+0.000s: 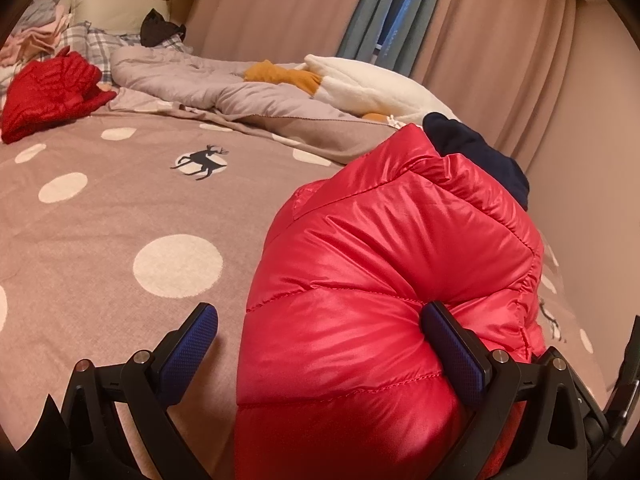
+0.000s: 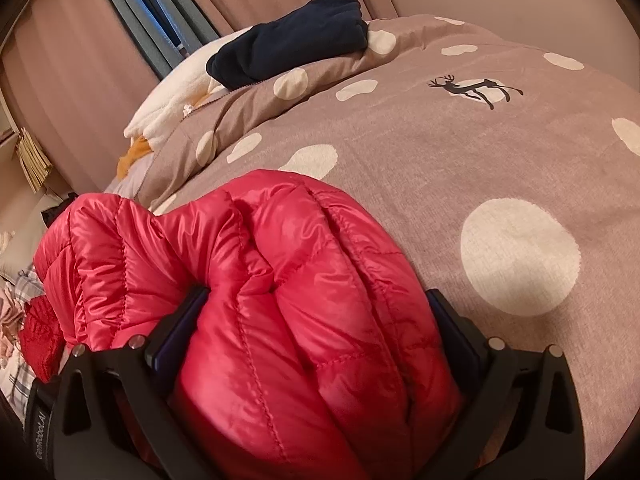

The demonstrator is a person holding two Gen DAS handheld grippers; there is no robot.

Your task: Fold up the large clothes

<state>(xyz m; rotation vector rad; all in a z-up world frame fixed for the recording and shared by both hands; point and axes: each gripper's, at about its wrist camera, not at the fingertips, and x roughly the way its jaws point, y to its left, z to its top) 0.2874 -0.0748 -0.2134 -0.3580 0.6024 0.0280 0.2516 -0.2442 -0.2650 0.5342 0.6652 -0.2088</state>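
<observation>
A shiny red down jacket (image 1: pixel 380 280) lies bunched on the dotted brown bedspread (image 1: pixel 120 216). My left gripper (image 1: pixel 320 344) is open; the jacket's folded bulk fills the right half of the gap and presses against the right finger pad (image 1: pixel 452 356), while the left pad (image 1: pixel 188 352) stands free above the bedspread. In the right wrist view the same jacket (image 2: pixel 304 304) is bulged between both fingers of my right gripper (image 2: pixel 316 328), which is shut on a thick wad of it.
A red knit garment (image 1: pixel 48 92), a crumpled lilac quilt (image 1: pixel 224 88), a white and orange plush (image 1: pixel 360 84) and a folded navy garment (image 2: pixel 288 40) lie on the bed. Pink curtains (image 1: pixel 280 8) hang behind it.
</observation>
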